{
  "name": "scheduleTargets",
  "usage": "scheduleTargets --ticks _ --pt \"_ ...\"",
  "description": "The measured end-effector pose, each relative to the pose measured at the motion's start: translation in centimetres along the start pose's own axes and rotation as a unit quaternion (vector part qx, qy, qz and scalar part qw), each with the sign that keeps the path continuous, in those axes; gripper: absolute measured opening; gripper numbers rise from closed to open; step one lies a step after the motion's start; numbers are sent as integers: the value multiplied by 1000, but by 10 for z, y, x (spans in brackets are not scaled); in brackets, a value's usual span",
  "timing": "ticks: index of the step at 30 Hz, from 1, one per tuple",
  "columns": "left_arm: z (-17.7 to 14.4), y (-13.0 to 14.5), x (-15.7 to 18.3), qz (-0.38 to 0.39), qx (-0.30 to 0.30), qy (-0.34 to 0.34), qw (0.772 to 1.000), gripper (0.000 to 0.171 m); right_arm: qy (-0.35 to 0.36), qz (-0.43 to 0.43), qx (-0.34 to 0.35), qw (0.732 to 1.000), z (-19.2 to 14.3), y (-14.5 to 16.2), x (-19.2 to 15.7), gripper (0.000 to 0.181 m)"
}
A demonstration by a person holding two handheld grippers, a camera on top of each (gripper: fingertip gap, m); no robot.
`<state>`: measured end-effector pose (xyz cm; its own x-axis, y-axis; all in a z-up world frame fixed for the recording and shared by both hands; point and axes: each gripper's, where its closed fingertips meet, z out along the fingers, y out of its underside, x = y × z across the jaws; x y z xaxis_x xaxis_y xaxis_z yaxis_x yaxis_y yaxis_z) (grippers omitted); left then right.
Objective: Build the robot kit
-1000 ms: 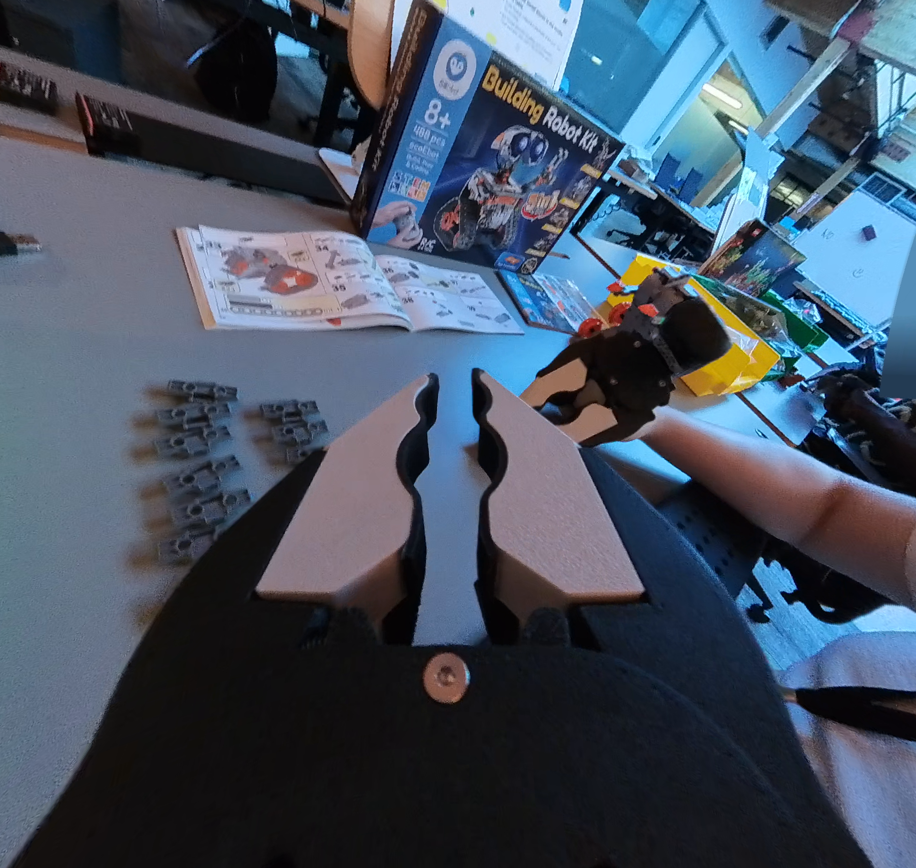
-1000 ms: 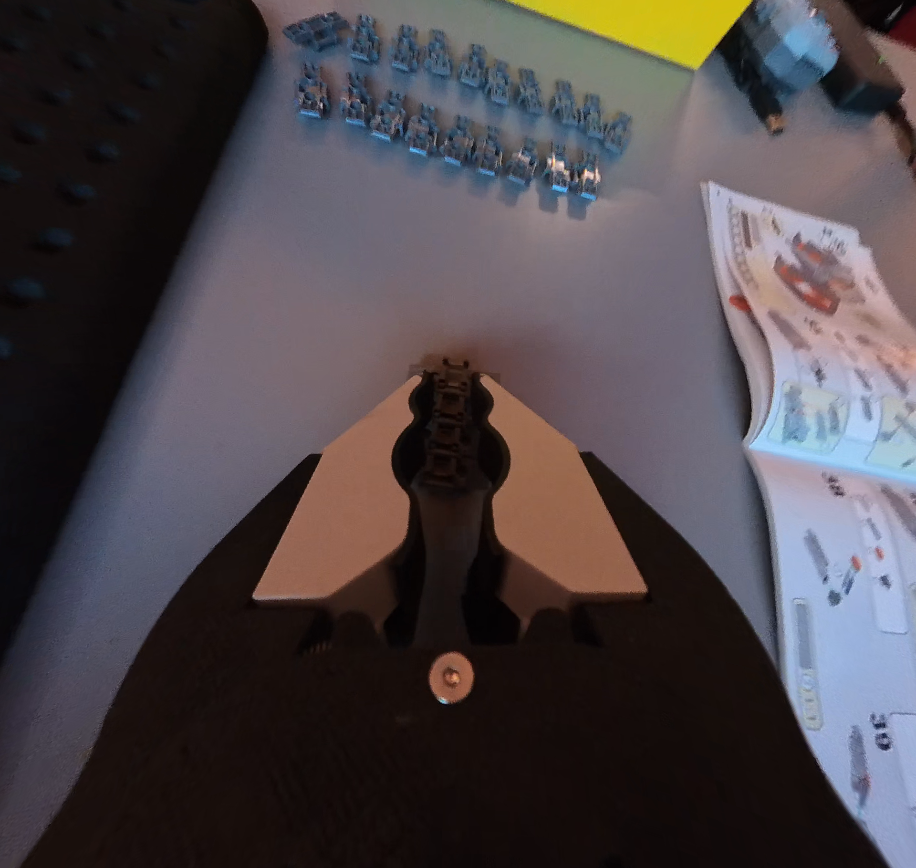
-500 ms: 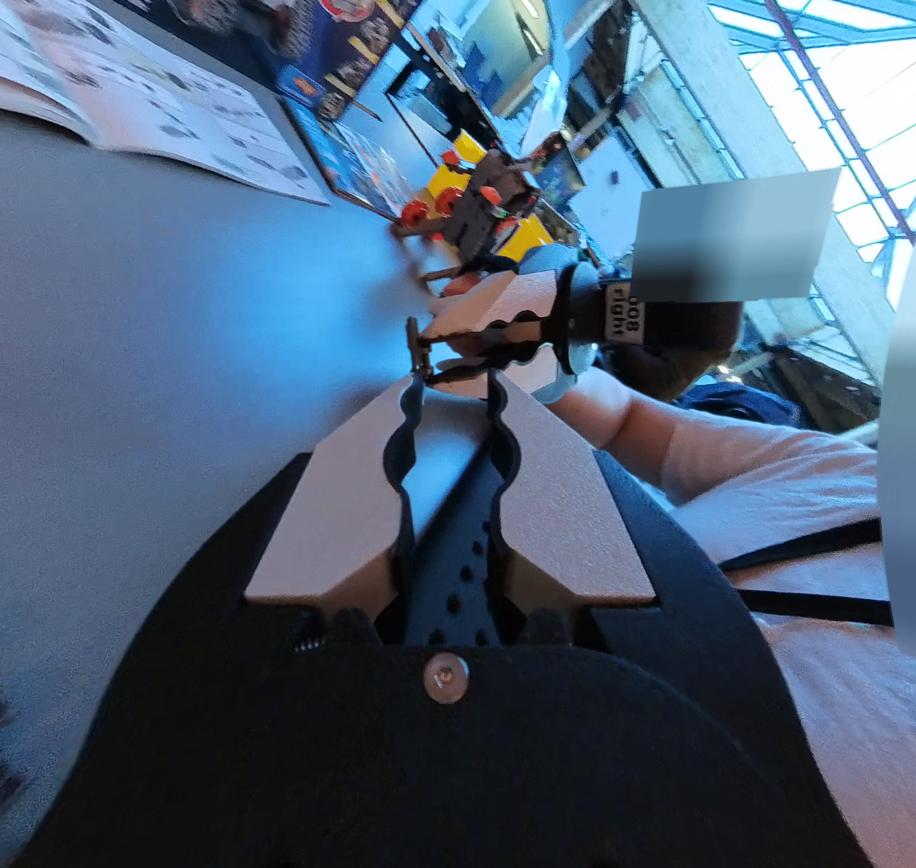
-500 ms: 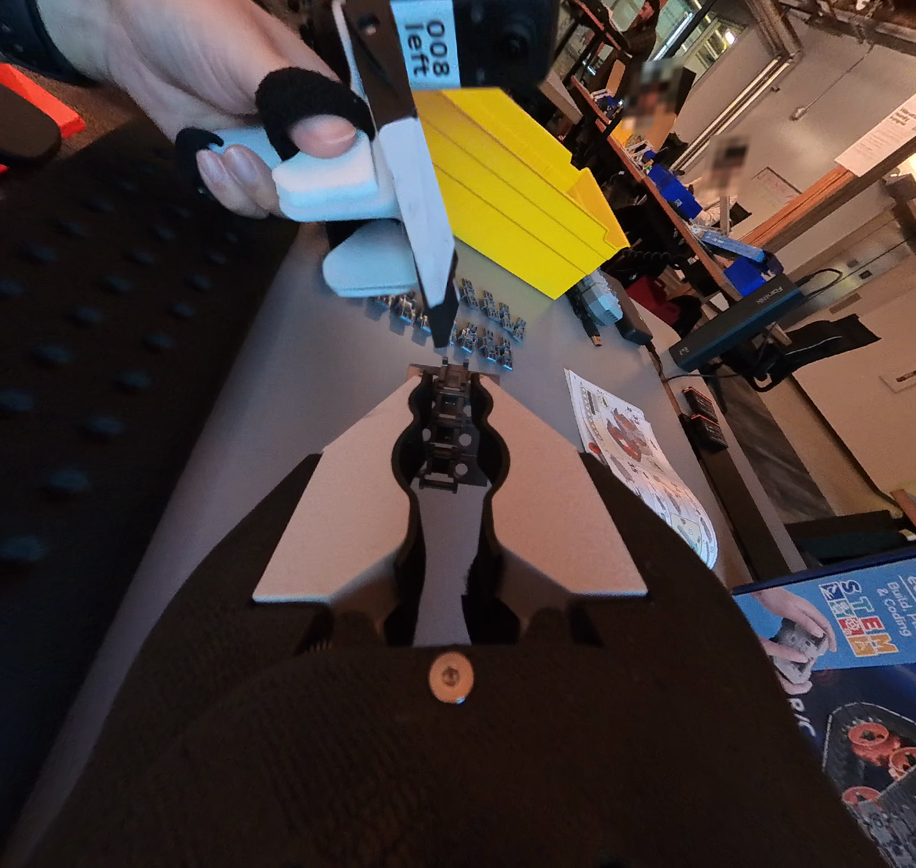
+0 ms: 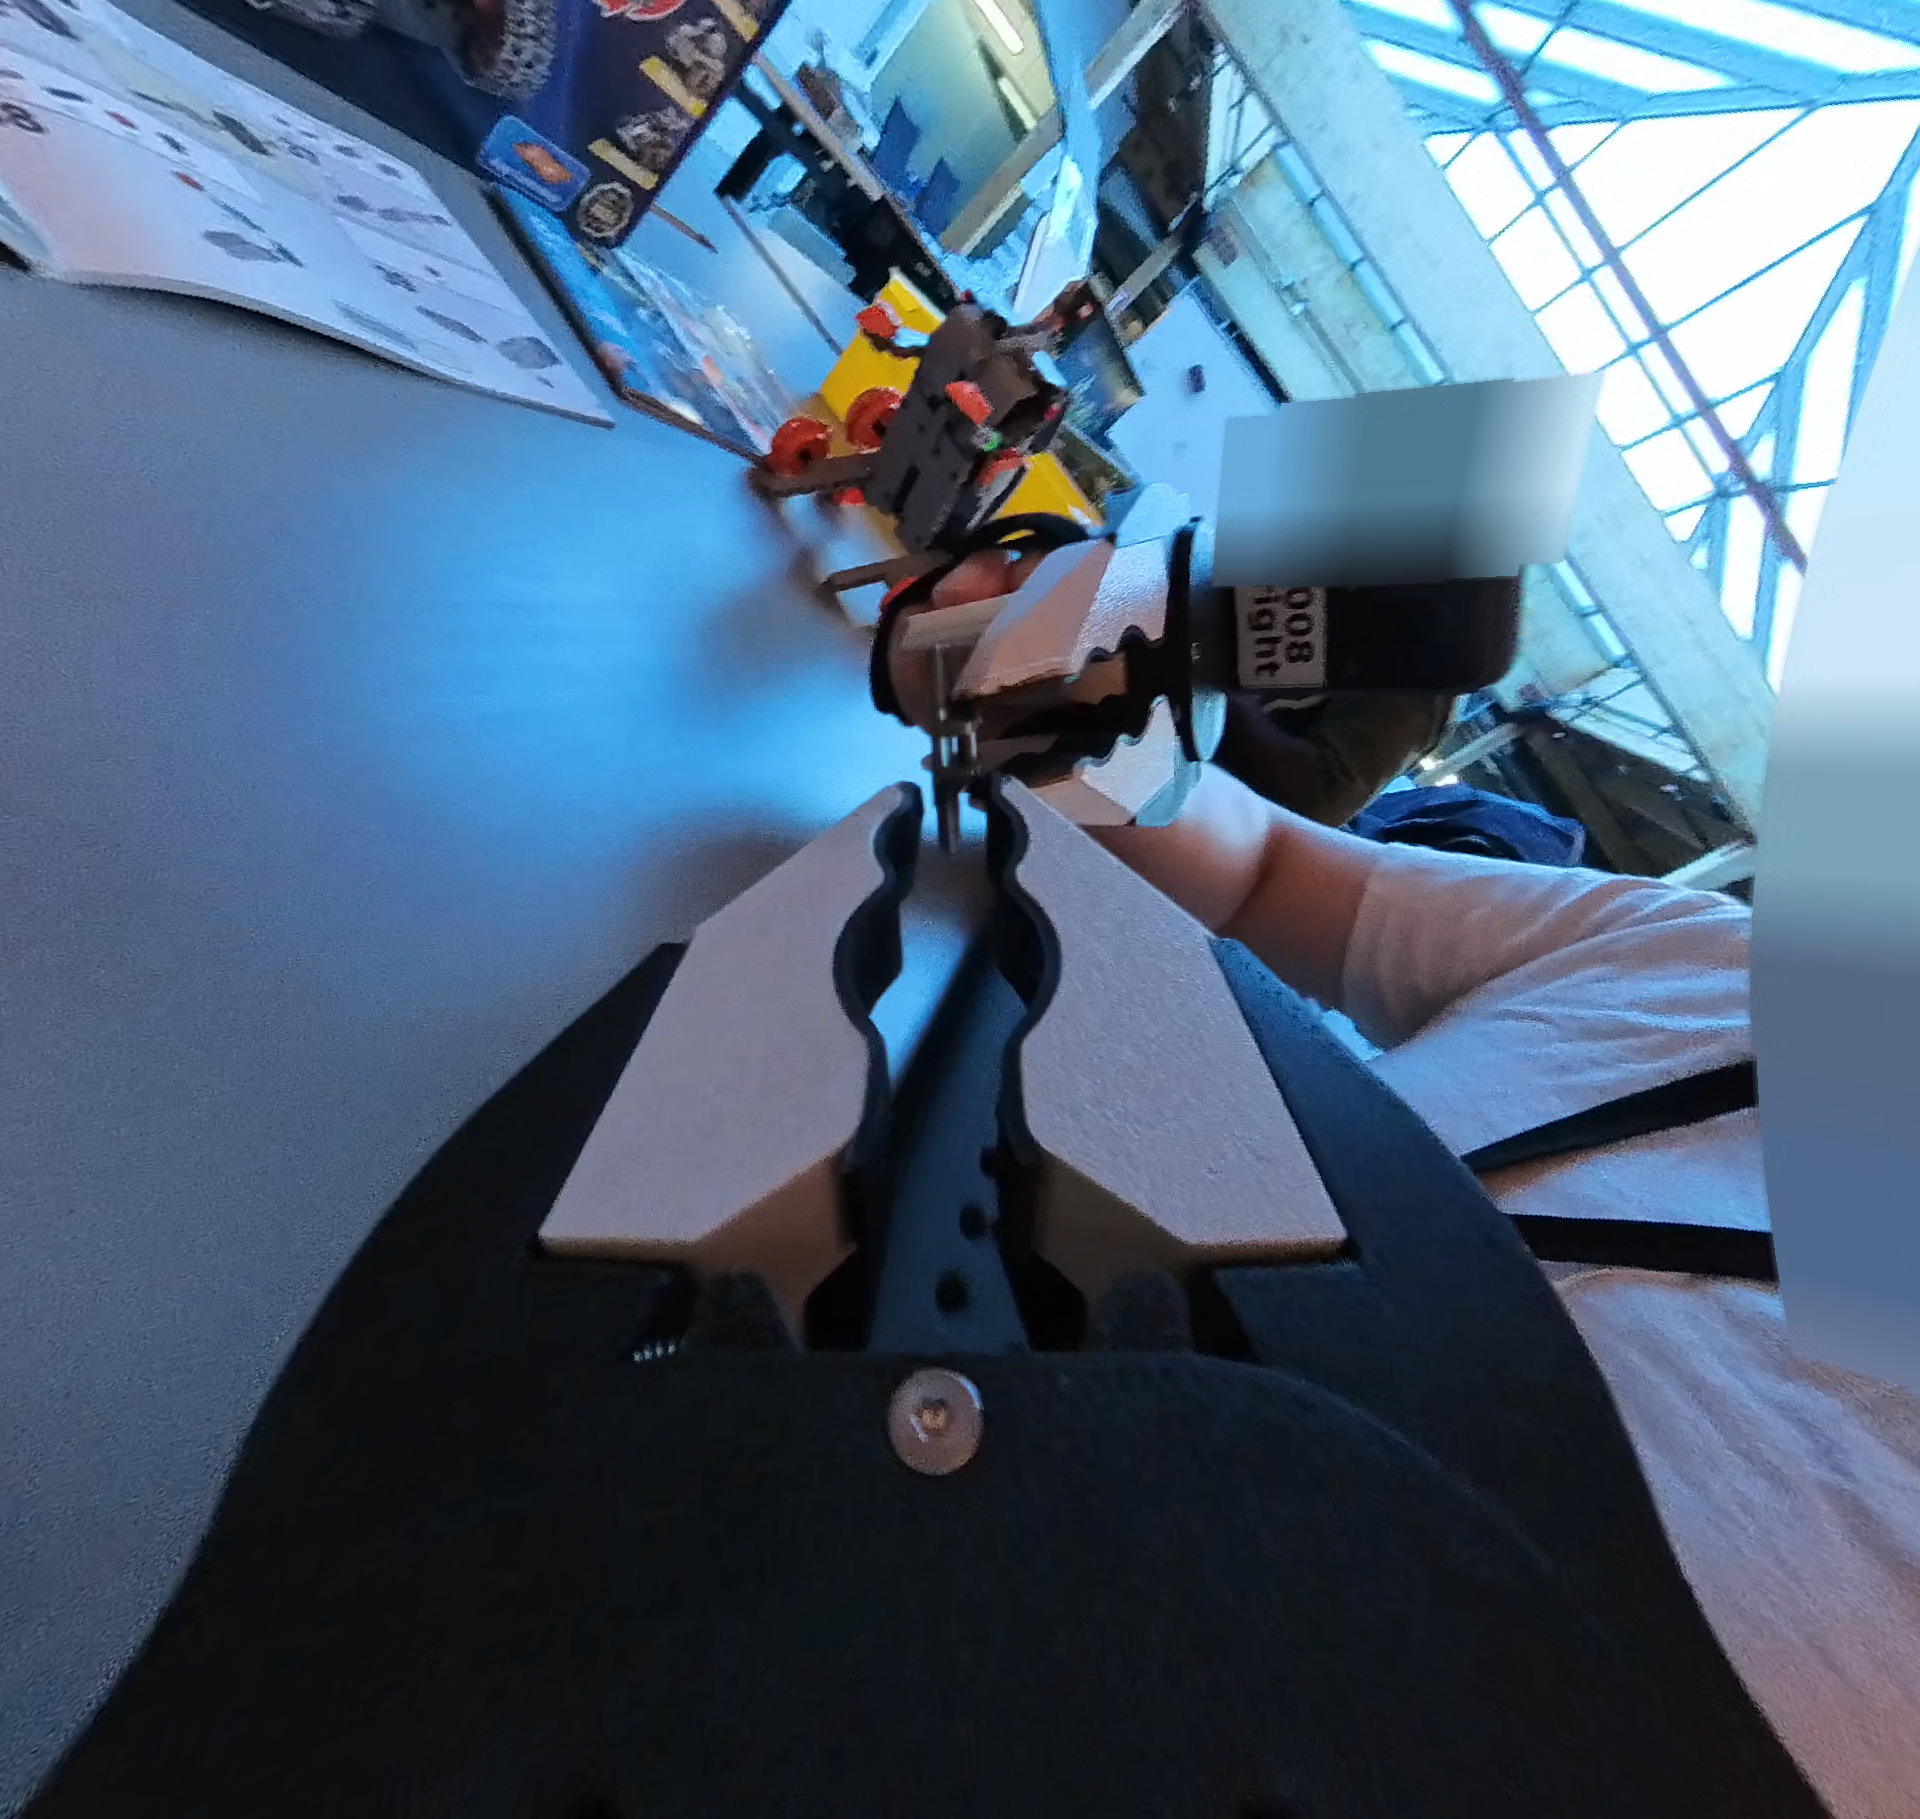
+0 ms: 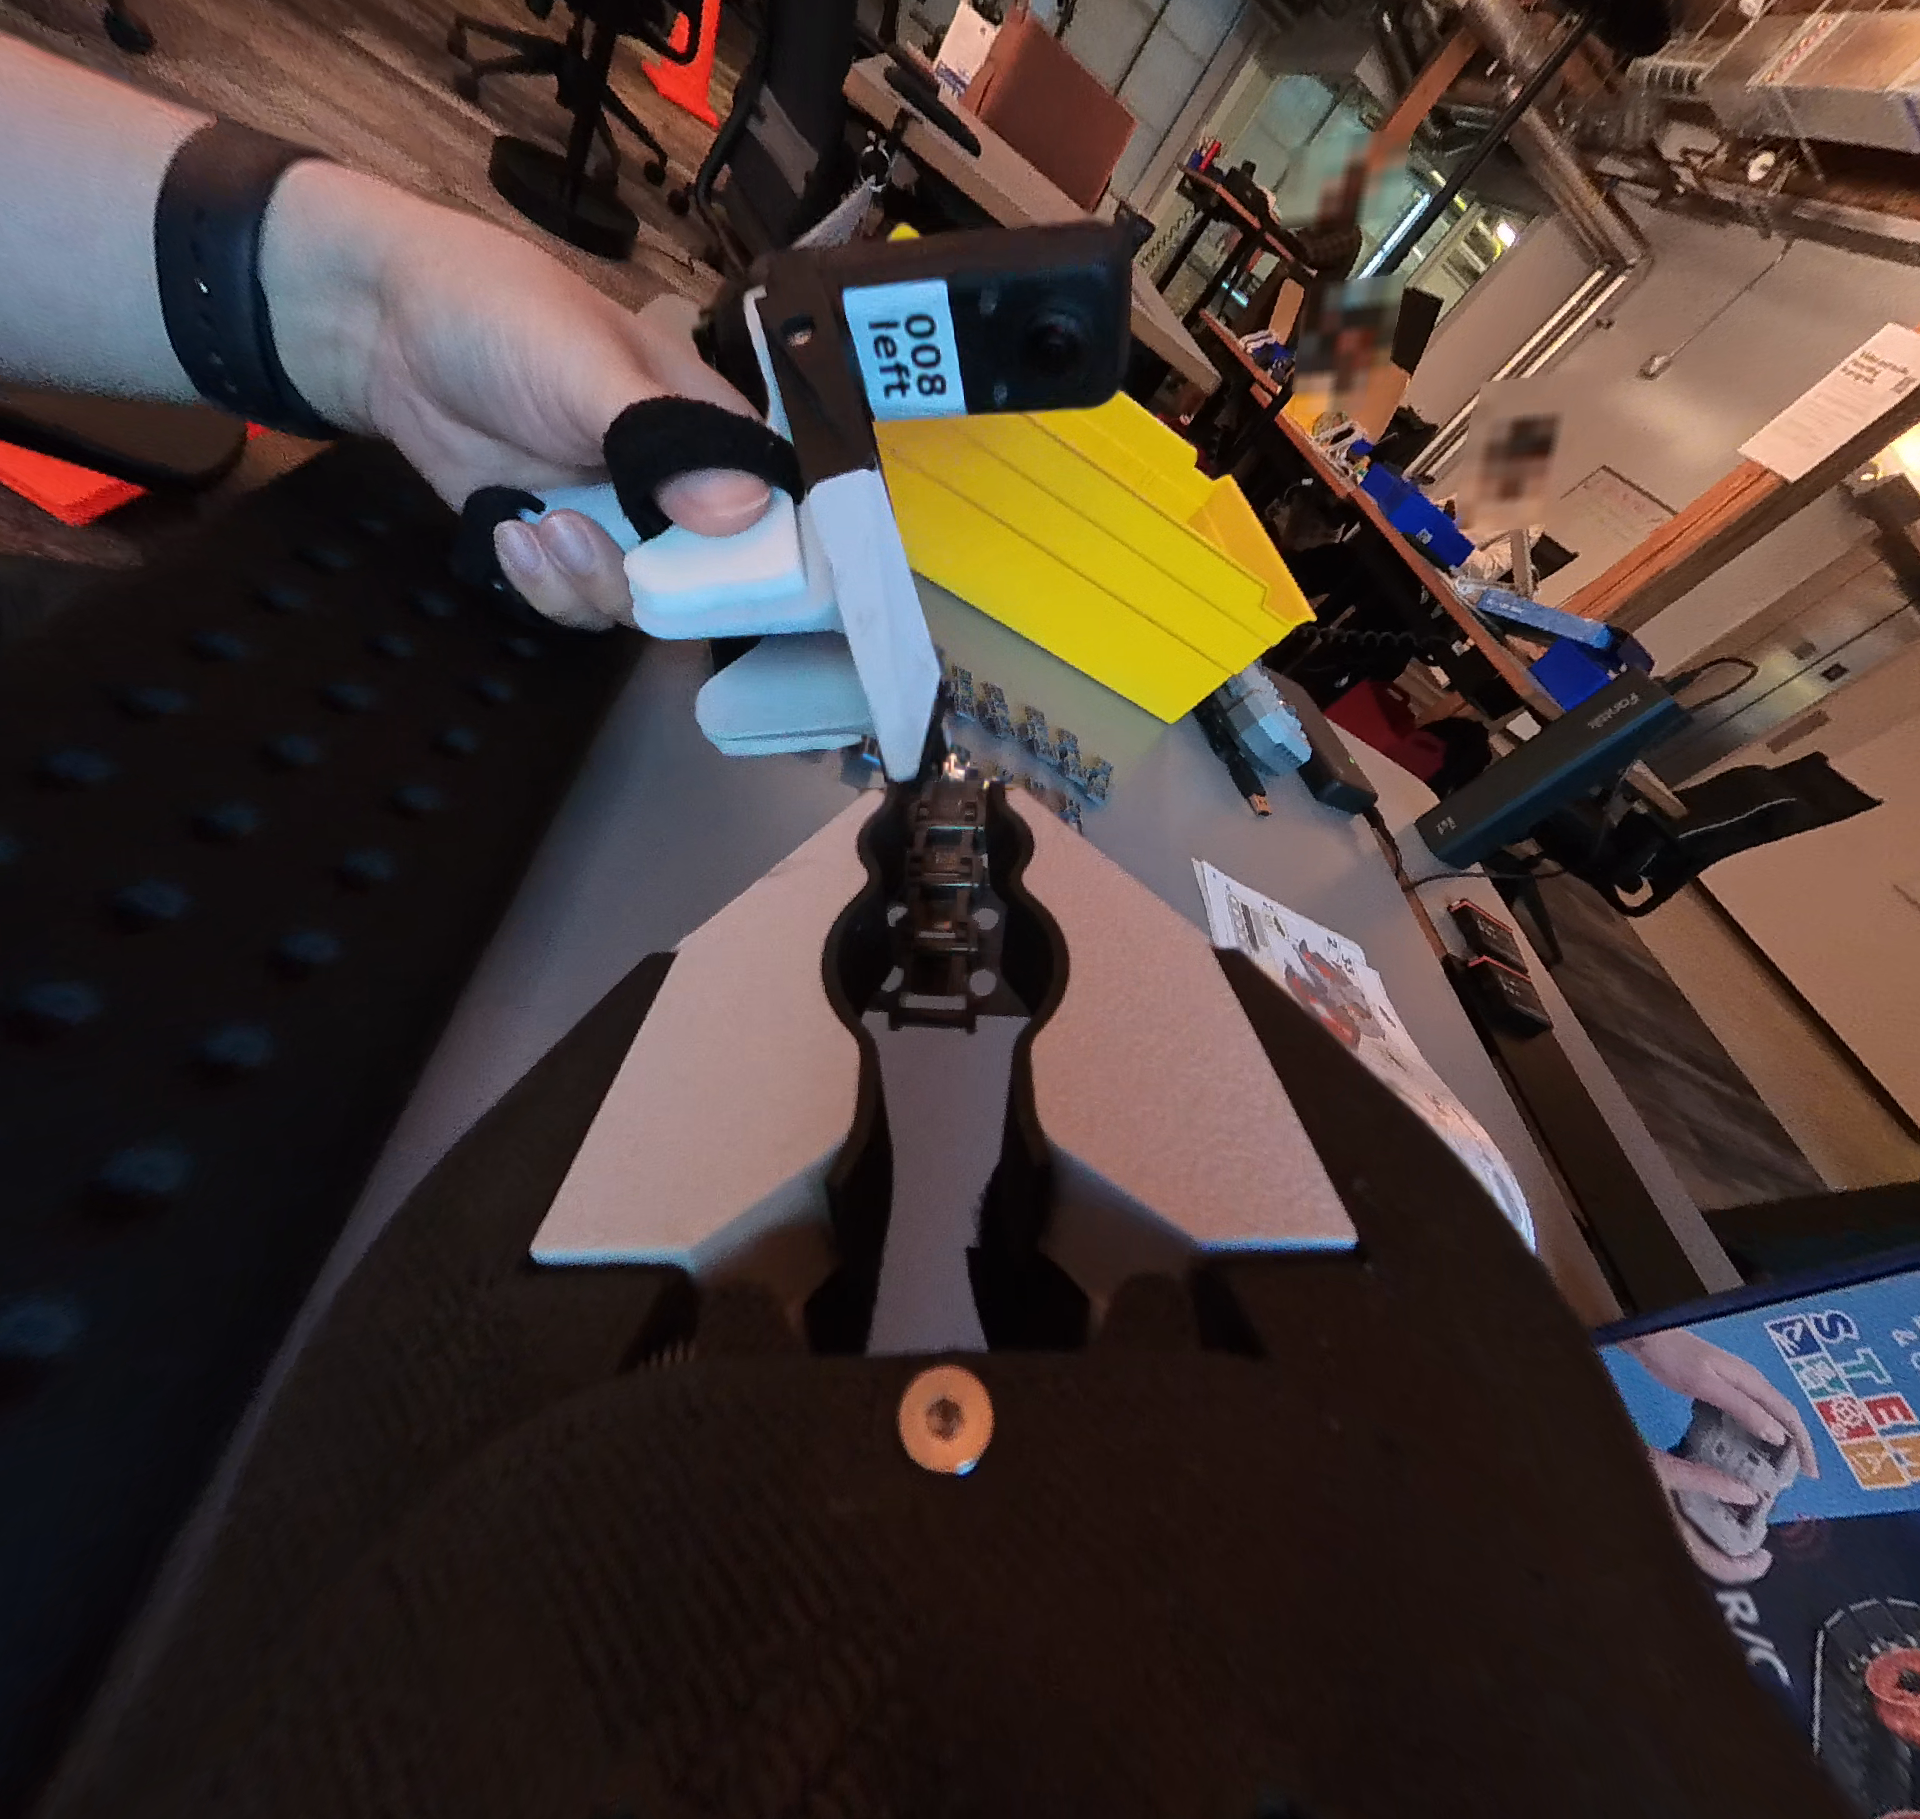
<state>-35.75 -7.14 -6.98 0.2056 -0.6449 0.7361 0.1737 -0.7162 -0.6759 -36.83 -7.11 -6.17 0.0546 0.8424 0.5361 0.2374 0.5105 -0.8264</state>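
Note:
My right gripper (image 6: 940, 805) is shut on a short chain of grey track links (image 6: 940, 881) that runs up between its fingers and sticks out past the tips. In the left wrist view the chain (image 5: 948, 767) hangs down from the right gripper (image 5: 961, 704). My left gripper (image 5: 956, 805) is empty, its jaws a narrow gap apart. The lower end of the chain sits between its fingertips without a visible grip. In the right wrist view the left gripper (image 6: 906, 756) comes down from the upper left, its tip at the chain's far end.
Both grippers are held above a grey table (image 5: 312, 730). On it are two rows of loose grey links (image 6: 1029, 741), a yellow bin (image 6: 1091, 564), an open instruction booklet (image 6: 1309, 969), a kit box (image 5: 520, 24), a black and orange model (image 5: 935, 429) and a black perforated mat (image 6: 208, 834). The grippers are tip to tip, or close to it.
The right gripper lifted the chain off the table and turned it up. The left gripper swung over to it, its jaws narrowed, and the chain's end now sits between its tips.

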Motion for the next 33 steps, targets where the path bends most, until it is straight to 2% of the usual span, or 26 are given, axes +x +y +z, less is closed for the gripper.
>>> scheduleTargets --ticks 7,10,11,13,15,16,18,19,20,21,24,27,30,33 --pt "-6 -3 10 -39 24 57 997 3 -7 13 43 999 1 -11 0 13" --pt "-6 -2 9 -27 17 48 998 0 -28 93 87 991 -6 -18 8 21" --pt "-5 1 8 -21 7 42 999 0 -32 131 103 986 -10 -20 15 27" --pt "-2 6 7 -10 -16 32 999 1 -45 223 114 967 -15 -16 31 27" --pt "0 8 5 10 -28 17 999 1 -110 346 104 926 -14 -3 31 26" --pt "2 10 6 23 -35 12 999 1 -149 415 95 893 -12 4 28 30" --pt "5 14 9 50 -51 12 997 1 -255 529 88 805 -10 7 13 40" --pt "7 17 9 61 -60 10 996 1 -296 565 84 766 -10 8 6 39" --pt "8 19 10 69 -68 10 995 1 -325 585 79 739 -9 9 -1 34" --pt "9 19 9 74 -71 4 995 1 -354 587 60 726 -10 12 -11 28" --pt "10 20 5 73 -72 -10 995 1 -377 560 55 735 -12 8 -22 11" --pt "6 19 5 75 -64 -18 995 1 -348 551 70 756 -10 6 -15 7" --pt "3 19 4 77 -58 -25 995 1 -348 570 67 741 -11 8 -16 5" --pt "3 21 6 84 -59 -25 994 1 -344 545 63 762 -11 6 -18 7"
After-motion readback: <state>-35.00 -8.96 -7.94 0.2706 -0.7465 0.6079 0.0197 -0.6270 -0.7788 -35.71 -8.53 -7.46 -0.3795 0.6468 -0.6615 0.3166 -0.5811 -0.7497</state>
